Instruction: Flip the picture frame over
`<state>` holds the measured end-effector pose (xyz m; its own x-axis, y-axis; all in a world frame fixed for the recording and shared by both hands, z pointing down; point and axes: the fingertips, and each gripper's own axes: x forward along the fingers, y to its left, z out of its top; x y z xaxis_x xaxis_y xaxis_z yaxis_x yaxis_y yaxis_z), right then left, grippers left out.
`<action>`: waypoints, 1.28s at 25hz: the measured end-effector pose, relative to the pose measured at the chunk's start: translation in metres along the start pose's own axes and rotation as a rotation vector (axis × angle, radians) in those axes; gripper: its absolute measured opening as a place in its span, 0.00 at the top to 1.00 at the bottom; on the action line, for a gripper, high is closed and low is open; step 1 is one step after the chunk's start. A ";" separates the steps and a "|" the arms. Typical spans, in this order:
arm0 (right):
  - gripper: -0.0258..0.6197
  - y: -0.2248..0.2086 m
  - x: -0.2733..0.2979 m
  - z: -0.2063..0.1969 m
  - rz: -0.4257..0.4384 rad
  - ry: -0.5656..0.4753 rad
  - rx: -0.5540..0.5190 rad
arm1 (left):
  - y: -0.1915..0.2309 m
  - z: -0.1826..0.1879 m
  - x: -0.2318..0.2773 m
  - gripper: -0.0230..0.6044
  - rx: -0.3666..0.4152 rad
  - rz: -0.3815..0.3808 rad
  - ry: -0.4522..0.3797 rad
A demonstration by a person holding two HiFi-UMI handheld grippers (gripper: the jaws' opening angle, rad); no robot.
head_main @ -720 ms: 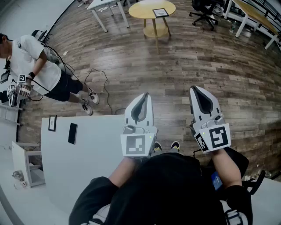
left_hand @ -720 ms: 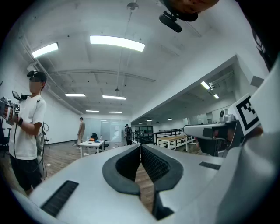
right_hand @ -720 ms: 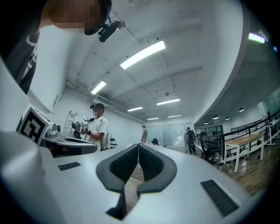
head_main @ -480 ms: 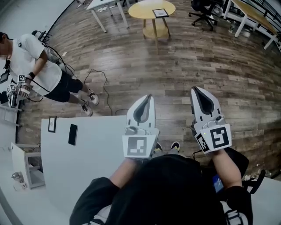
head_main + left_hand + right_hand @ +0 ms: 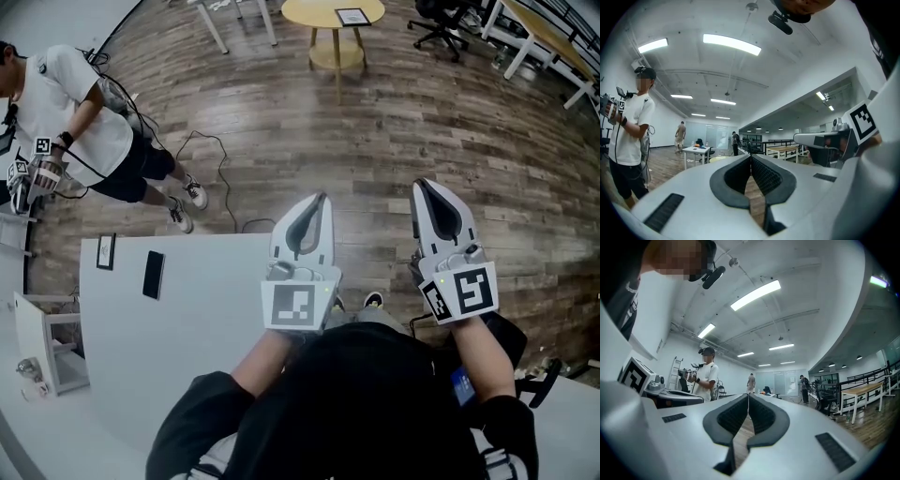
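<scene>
A small dark-framed picture frame lies flat near the far left corner of the white table, beside a black slab. Another framed picture lies on the round yellow table far across the wooden floor. My left gripper is held level over the white table's far right edge, jaws shut and holding nothing. My right gripper hovers beside it over the floor, also shut and holding nothing. The left gripper view shows its pads pressed together; the right gripper view shows the same.
A person in a white shirt stands at the left with grippers in hand. A cable trails over the floor. An office chair and desks stand at the back right. A small white shelf unit sits at the table's left.
The head view has shifted a little: the yellow table and the person have slid up in the picture. Both grippers stay shut and in nearly the same place.
</scene>
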<state>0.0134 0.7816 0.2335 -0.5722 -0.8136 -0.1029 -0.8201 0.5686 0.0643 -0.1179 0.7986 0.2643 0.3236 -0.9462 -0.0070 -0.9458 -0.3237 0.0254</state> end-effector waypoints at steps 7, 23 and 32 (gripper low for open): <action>0.93 -0.009 0.018 0.000 -0.005 -0.023 0.016 | 0.000 -0.003 0.018 0.93 -0.002 -0.026 0.002; 0.93 -0.159 0.097 -0.020 0.043 -0.093 0.047 | -0.031 0.001 0.188 0.93 0.081 -0.012 0.007; 0.93 -0.231 0.117 -0.045 0.046 -0.083 0.088 | -0.064 -0.011 0.258 0.93 0.093 -0.029 0.059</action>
<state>0.1356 0.5492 0.2510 -0.6035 -0.7760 -0.1835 -0.7874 0.6162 -0.0163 0.0261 0.5749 0.2714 0.3491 -0.9356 0.0527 -0.9336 -0.3521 -0.0666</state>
